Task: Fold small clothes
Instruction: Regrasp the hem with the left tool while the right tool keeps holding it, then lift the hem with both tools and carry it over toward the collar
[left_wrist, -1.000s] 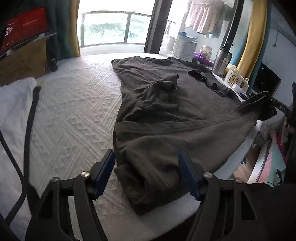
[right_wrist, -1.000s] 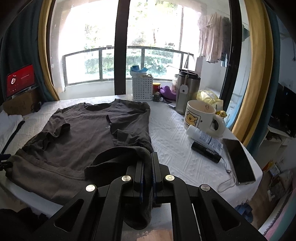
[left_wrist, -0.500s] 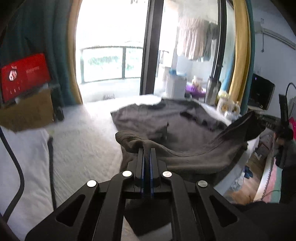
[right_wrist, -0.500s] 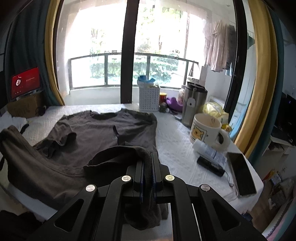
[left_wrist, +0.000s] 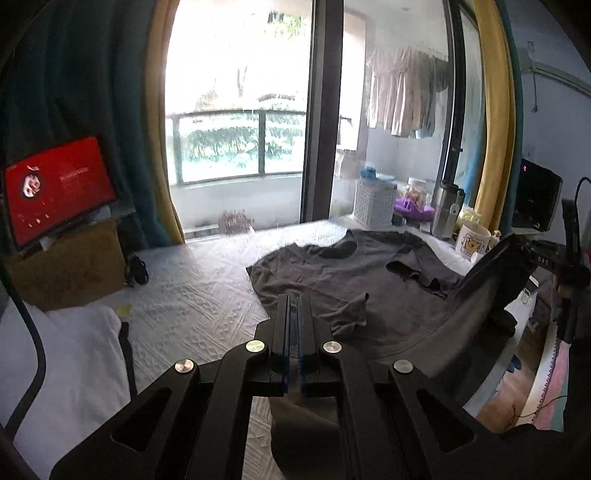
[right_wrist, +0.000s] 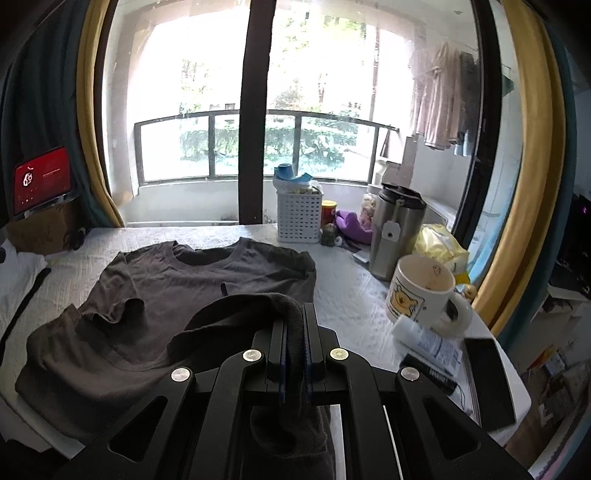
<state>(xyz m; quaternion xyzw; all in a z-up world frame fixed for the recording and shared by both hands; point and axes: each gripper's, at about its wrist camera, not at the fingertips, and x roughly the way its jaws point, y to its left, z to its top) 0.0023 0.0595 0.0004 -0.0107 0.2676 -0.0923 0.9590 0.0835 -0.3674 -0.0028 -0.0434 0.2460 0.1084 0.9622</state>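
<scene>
The left gripper (left_wrist: 293, 306) is sitting nearest in its own view with its jaws pressed together, and dark cloth is hanging beneath them, so it is pinching the near left corner of the dark grey T-shirt (left_wrist: 343, 273). The right gripper (right_wrist: 294, 325) is likewise clamping a thick roll of the same shirt (right_wrist: 177, 291) between its blue-lined jaws, the fabric arching up over the fingers and drooping below them. In the left view, that right gripper (left_wrist: 517, 245) is showing at the right edge, holding the hem raised off the surface so the cloth is slanting down from it. The rest of the shirt is lying on the white quilted cover (right_wrist: 351, 295), collar pointing toward the window, one sleeve folded in on each side. To the right of the shirt a bear-printed mug (right_wrist: 421, 295) is standing near a dark phone (right_wrist: 487, 380); farther back a steel flask (right_wrist: 397, 236) and a white basket (right_wrist: 299, 218) are standing. At the far left a red-lit screen (left_wrist: 59, 188) is resting on a cardboard box (left_wrist: 70, 262)
</scene>
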